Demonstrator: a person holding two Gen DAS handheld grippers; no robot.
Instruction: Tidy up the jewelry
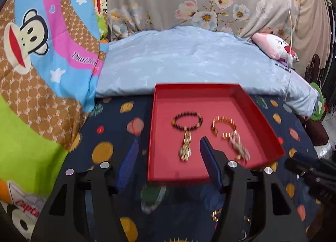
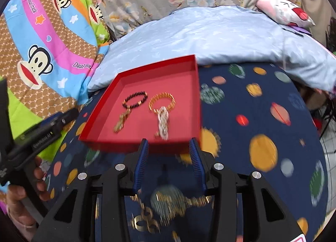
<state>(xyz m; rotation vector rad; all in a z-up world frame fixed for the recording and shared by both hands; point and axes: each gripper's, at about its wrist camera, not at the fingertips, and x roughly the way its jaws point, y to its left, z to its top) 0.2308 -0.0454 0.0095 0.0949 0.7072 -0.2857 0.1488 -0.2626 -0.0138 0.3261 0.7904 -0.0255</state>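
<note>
A shallow red tray (image 1: 163,103) (image 2: 100,116) lies on the dark planet-print cloth. In it lie a dark bead bracelet (image 1: 187,121) (image 2: 135,99), a gold strap piece (image 1: 185,147) (image 2: 121,122) below it, a gold bracelet (image 1: 223,127) (image 2: 162,101) and a silvery chain (image 1: 239,145) (image 2: 163,124). My left gripper (image 1: 168,143) is open and empty at the tray's near edge. My right gripper (image 2: 169,144) is open and empty just before the tray's near wall. Blurred gold jewelry (image 2: 168,204) (image 1: 216,213) lies on the cloth under the right gripper.
A light blue pillow (image 1: 189,61) (image 2: 210,32) lies behind the tray. A cartoon monkey blanket (image 1: 42,53) (image 2: 42,42) is piled at the left. A pink plush (image 1: 275,49) (image 2: 283,11) sits at the far right. The other gripper shows at each view's edge (image 1: 310,174) (image 2: 37,137).
</note>
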